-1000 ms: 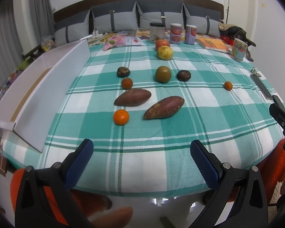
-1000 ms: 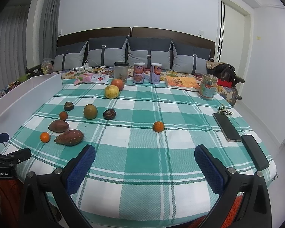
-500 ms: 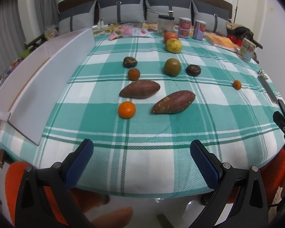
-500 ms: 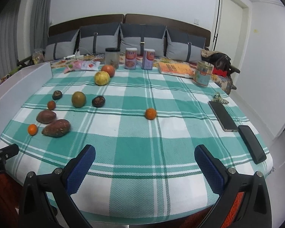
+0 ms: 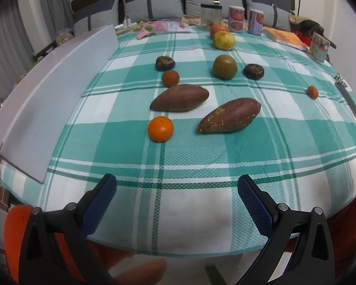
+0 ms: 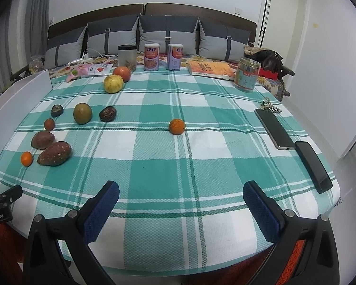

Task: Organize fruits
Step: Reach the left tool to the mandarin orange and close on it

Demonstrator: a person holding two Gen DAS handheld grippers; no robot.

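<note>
Produce lies scattered on the green checked cloth (image 5: 178,161). Nearest my left gripper (image 5: 176,187) are an orange (image 5: 160,128) and two sweet potatoes (image 5: 229,118) (image 5: 180,97). Beyond them sit a small orange (image 5: 170,78), two dark fruits (image 5: 165,63) (image 5: 253,71), a green round fruit (image 5: 224,67), a yellow fruit (image 5: 223,40) and a red one (image 5: 217,29). A lone orange (image 6: 177,126) lies mid-table ahead of my right gripper (image 6: 180,194). Both grippers hover open and empty over the near table edge.
A white board (image 5: 49,99) stands along the left side. Two phones (image 6: 274,128) (image 6: 313,166) and a hair clip (image 6: 268,105) lie at the right. A jar (image 6: 127,56), two cans (image 6: 151,57) (image 6: 175,56), a book (image 6: 212,70) and a tub (image 6: 246,74) line the far edge.
Both grippers have moved forward toward the table, so the fruit looks closer and larger. Both stay open and empty; nothing on the cloth has moved.
</note>
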